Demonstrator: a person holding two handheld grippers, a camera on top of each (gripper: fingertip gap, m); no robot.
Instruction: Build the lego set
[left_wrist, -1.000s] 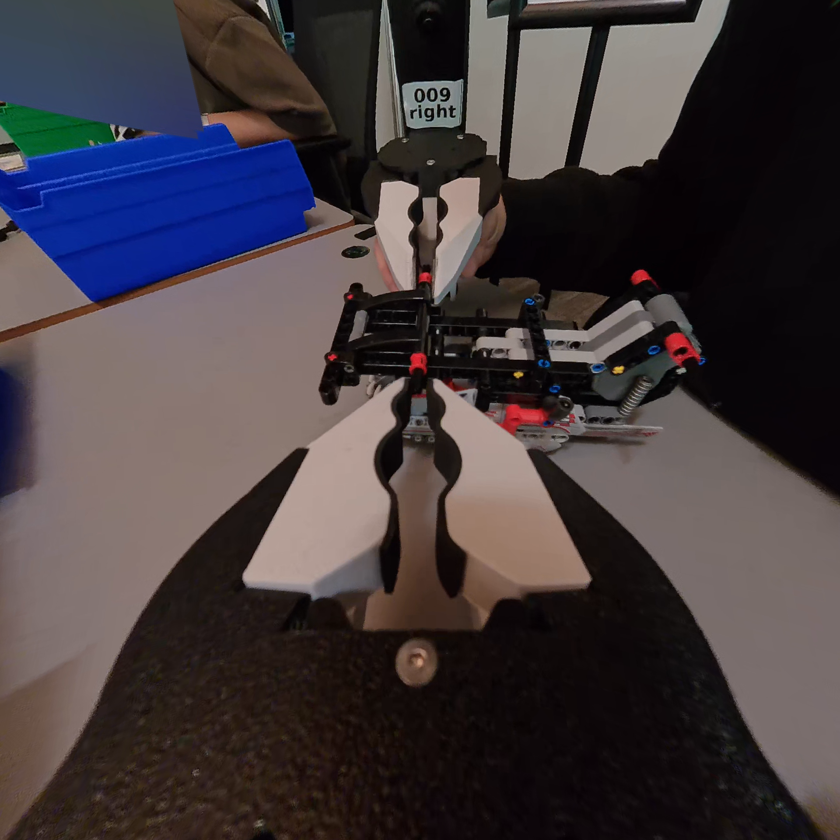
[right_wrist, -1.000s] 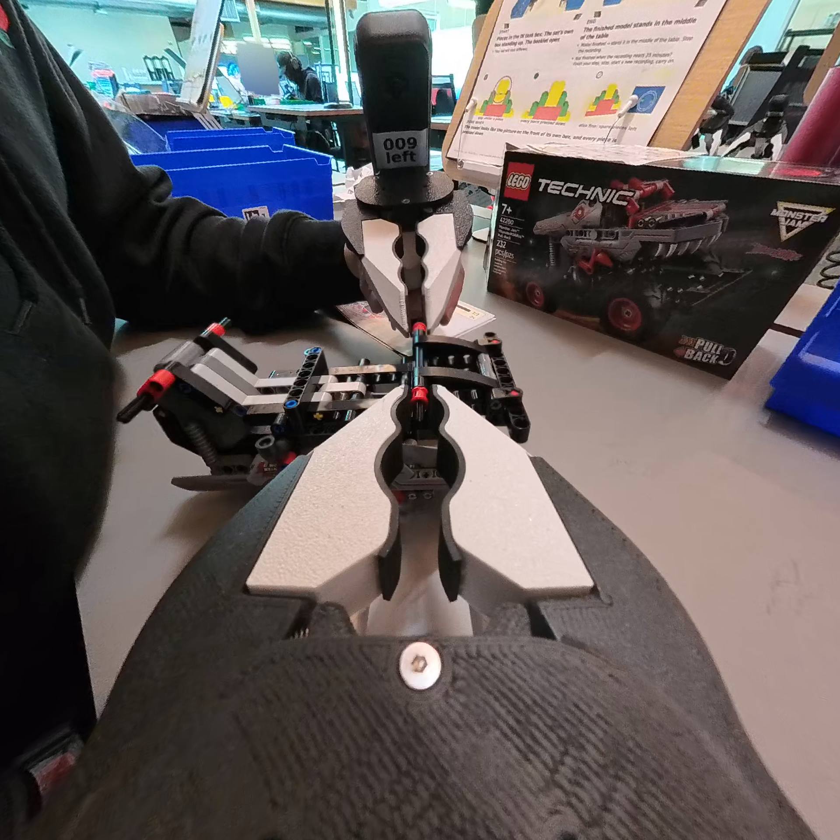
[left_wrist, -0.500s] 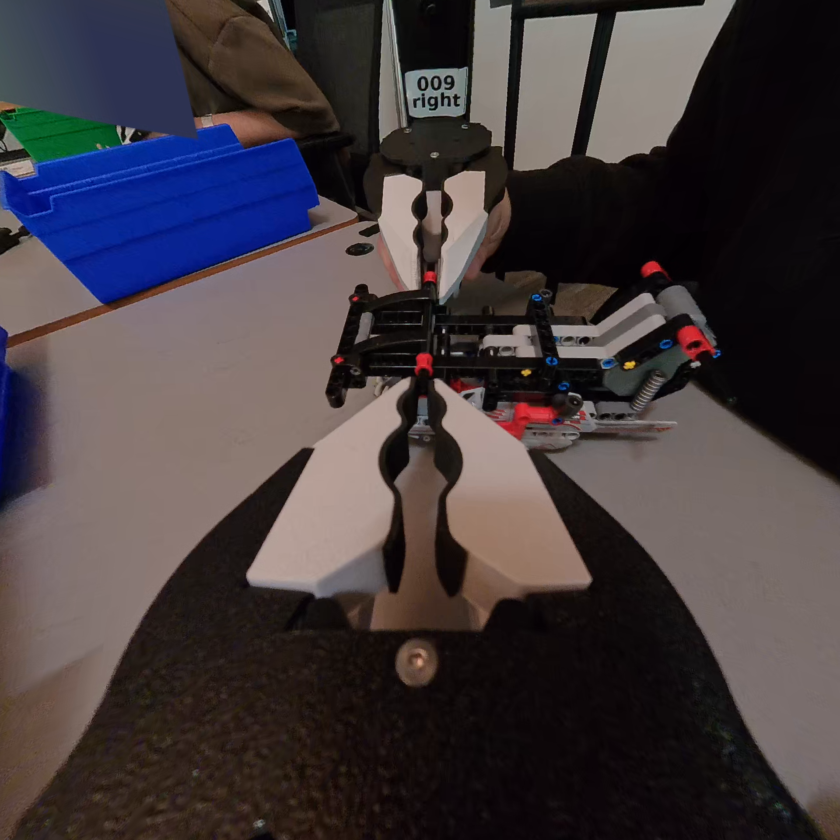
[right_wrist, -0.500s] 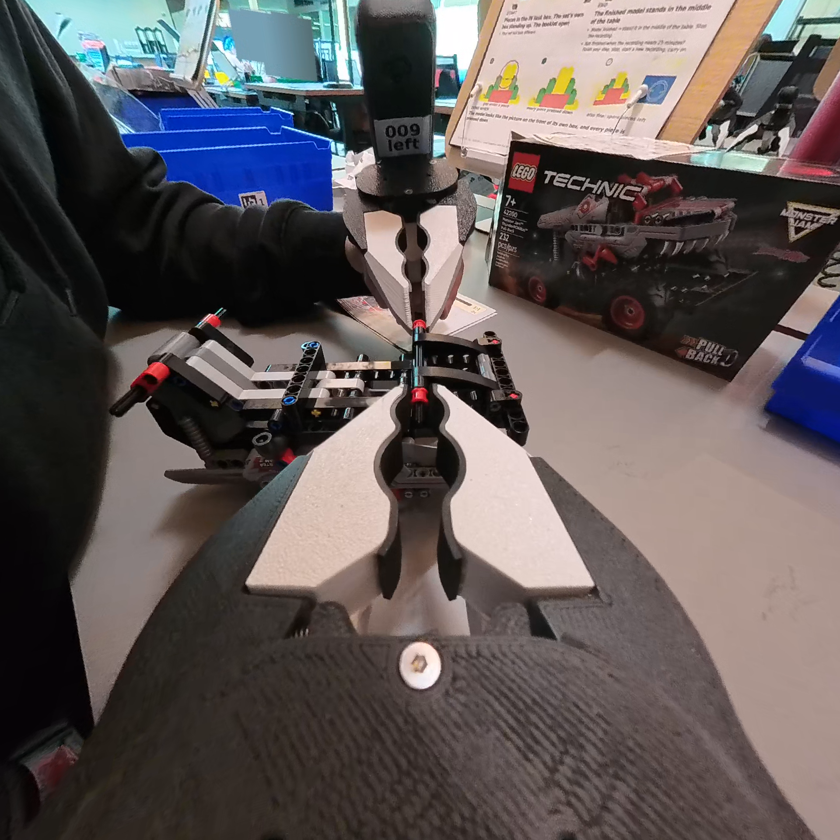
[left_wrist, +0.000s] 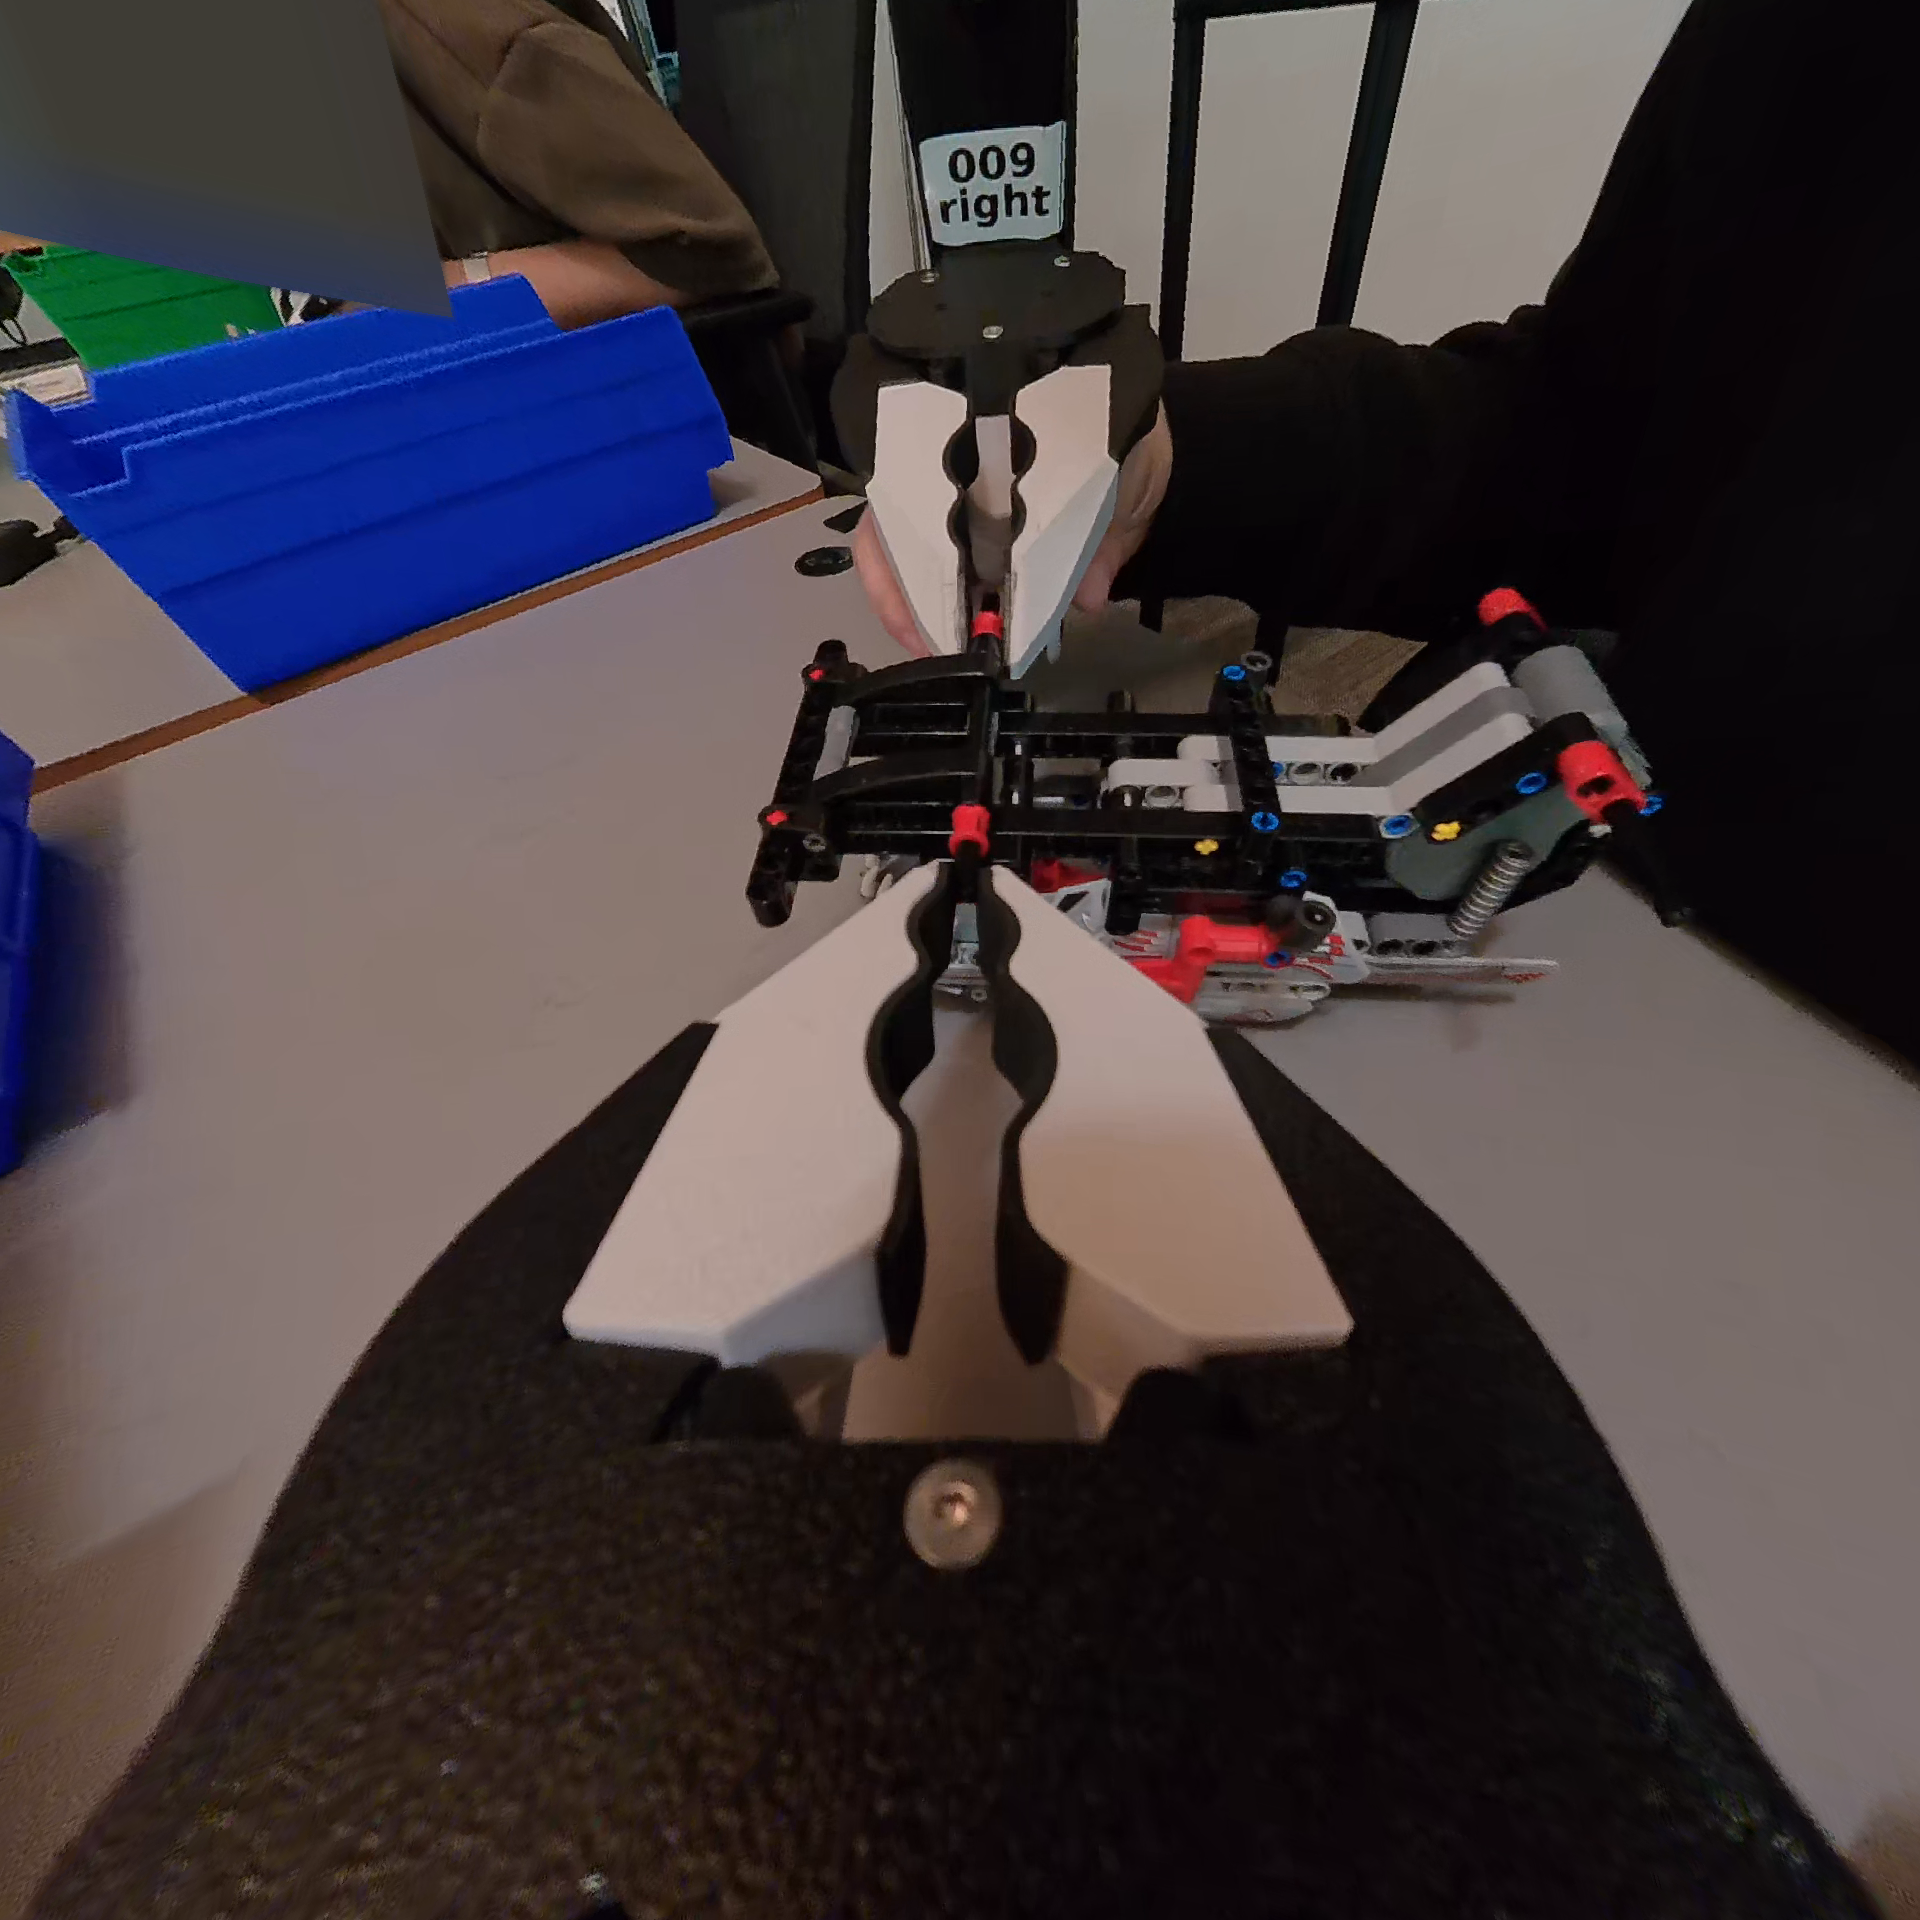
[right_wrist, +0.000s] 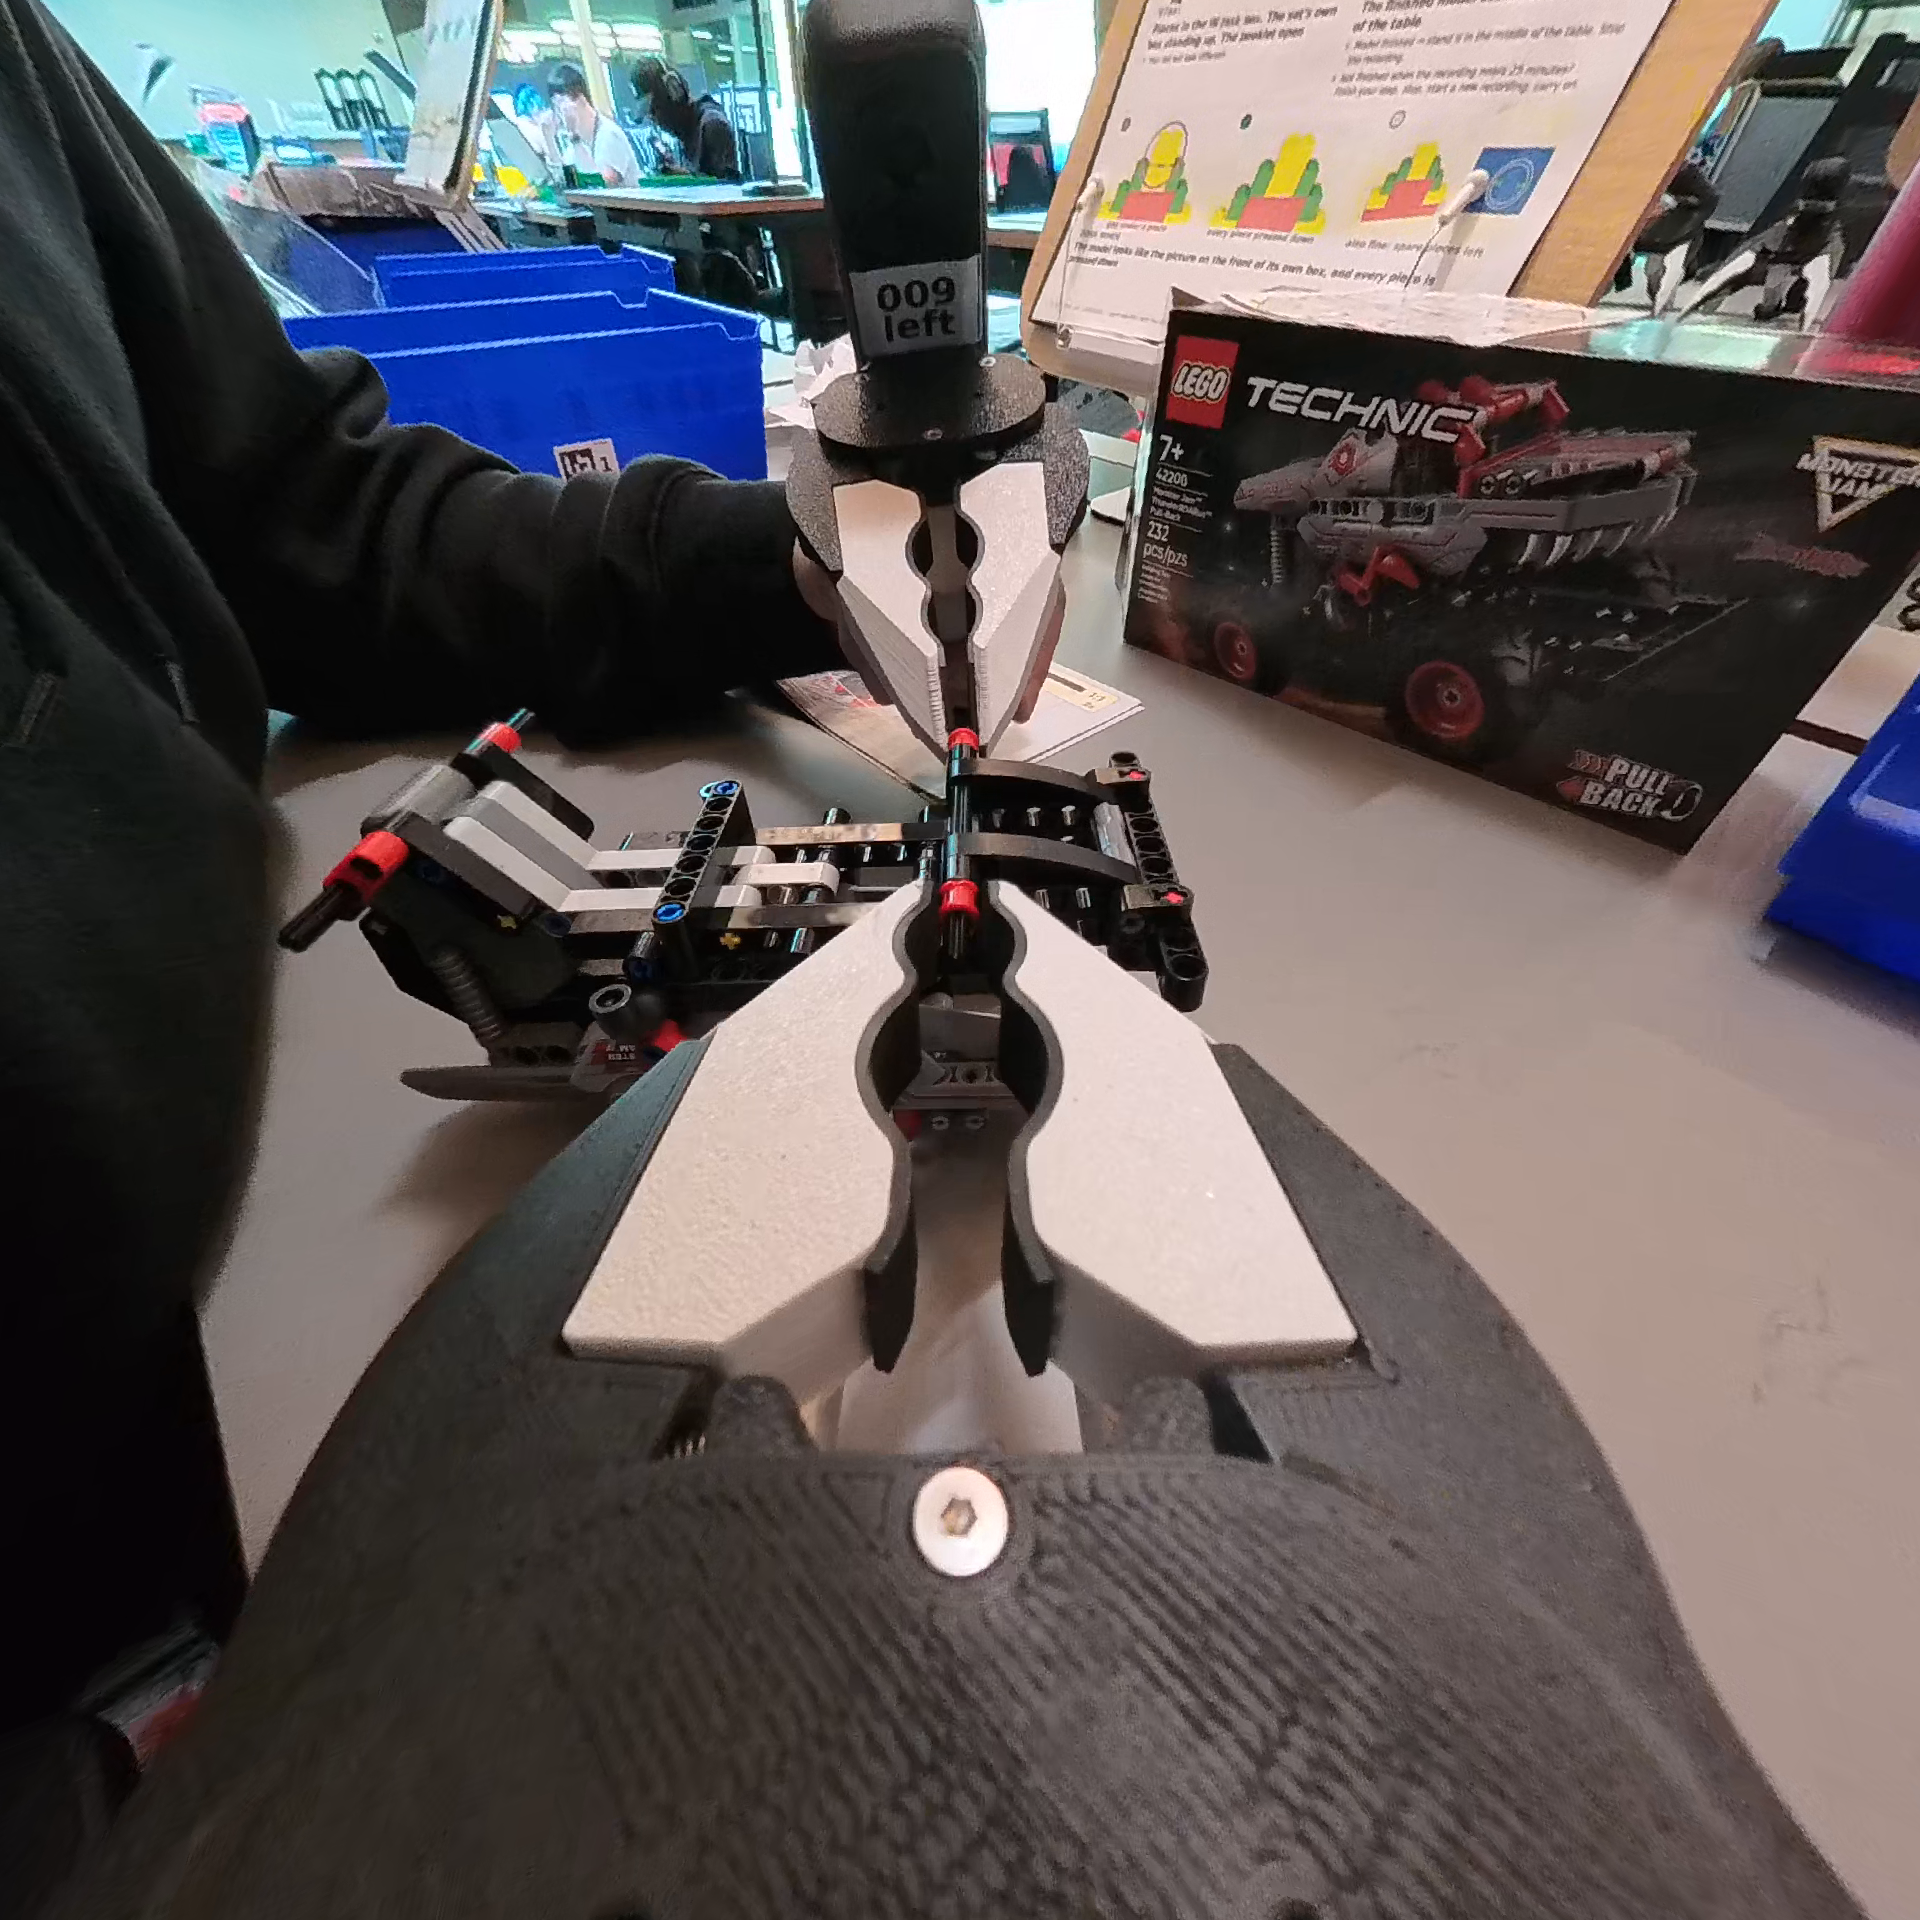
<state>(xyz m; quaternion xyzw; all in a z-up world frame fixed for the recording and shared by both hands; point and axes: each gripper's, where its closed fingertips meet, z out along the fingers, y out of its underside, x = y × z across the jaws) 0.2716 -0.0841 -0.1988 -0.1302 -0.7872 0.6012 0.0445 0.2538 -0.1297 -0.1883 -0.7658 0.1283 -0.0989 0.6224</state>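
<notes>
A part-built black, white and grey Lego Technic chassis (left_wrist: 1143, 810) lies on the grey table (left_wrist: 416, 935); it also shows in the right wrist view (right_wrist: 779, 894). A black axle with a red bush at each end (left_wrist: 966, 826) crosses its front frame. My left gripper (left_wrist: 966, 878) is shut on the near end of this axle. My right gripper (left_wrist: 987, 634) is shut on the far end. In the right wrist view my right gripper (right_wrist: 958, 920) grips its axle end (right_wrist: 956, 899), with the left gripper (right_wrist: 961, 727) opposite.
Blue bins (left_wrist: 364, 488) stand at the back left. The set's box (right_wrist: 1507, 551) and an instruction board (right_wrist: 1351, 135) stand behind the chassis. A booklet (right_wrist: 1070, 707) lies under the left gripper. A blue bin (right_wrist: 1860, 831) is at the right edge. Black sleeves (right_wrist: 468, 582) flank the chassis. One gripper's finger ends stand about 6 cm off the other's.
Almost nothing has moved. Both grippers stay shut on the axle ends, and the views have shifted only slightly.
</notes>
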